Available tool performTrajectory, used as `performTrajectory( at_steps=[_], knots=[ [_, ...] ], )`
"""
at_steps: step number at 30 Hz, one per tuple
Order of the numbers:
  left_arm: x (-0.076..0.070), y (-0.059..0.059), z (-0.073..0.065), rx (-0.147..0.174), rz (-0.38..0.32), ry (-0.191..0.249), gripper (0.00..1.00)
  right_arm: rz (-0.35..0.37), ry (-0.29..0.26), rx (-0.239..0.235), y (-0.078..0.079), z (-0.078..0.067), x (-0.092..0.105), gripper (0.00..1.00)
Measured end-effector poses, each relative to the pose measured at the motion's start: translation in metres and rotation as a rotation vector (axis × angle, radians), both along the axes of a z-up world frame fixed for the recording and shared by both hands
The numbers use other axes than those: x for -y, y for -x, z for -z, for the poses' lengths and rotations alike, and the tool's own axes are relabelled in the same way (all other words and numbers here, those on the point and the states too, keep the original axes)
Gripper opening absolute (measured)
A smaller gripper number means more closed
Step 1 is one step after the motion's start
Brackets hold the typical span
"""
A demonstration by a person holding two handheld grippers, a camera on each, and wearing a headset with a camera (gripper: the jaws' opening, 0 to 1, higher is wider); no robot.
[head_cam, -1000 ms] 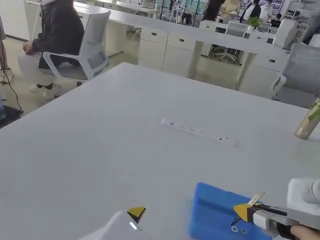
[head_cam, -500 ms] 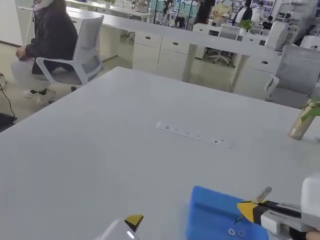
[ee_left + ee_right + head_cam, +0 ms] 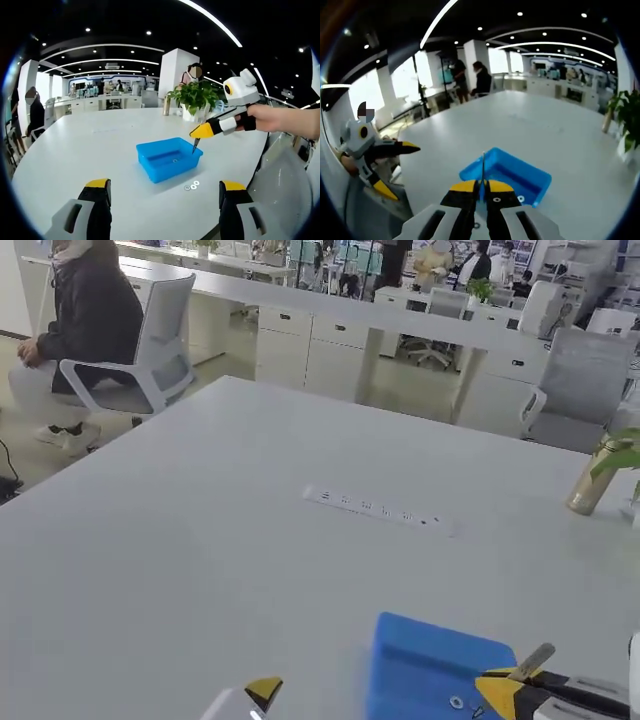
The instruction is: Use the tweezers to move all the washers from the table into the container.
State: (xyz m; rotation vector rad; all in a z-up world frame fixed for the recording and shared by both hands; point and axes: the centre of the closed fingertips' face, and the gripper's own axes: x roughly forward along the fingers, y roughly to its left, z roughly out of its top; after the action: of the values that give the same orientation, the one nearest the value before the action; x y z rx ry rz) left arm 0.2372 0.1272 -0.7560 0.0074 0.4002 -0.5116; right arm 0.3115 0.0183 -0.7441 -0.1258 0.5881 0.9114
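Your right gripper (image 3: 481,186), clamped on the tweezers (image 3: 483,167), hovered over the container (image 3: 170,172) — a drifting tip risked a release landing beside the washers (image 3: 187,188) on the table (image 3: 75,150).

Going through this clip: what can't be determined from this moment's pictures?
1. Whether the thin metal tweezers carry anything: the tip is too small in the left gripper view, and it is seen end-on past the right gripper's tongs in its own view.
2. How many small metal washers lie in the blue plastic container: its near wall hides part of the floor.
3. Head view: the bottom edge cuts off the container's near side.
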Motion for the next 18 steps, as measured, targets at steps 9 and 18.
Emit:
performTrajectory(
  at_steps=[9,18],
  knots=[
    [0.001,0.001,0.002,-0.01,0.01,-0.007,0.9,0.003,0.009,-0.099,0.021,0.038,0.002,0.03],
    [0.0,0.001,0.003,-0.014,0.009,-0.011,0.89,0.012,0.04,-0.15,0.026,0.068,0.003,0.04]
  ],
)
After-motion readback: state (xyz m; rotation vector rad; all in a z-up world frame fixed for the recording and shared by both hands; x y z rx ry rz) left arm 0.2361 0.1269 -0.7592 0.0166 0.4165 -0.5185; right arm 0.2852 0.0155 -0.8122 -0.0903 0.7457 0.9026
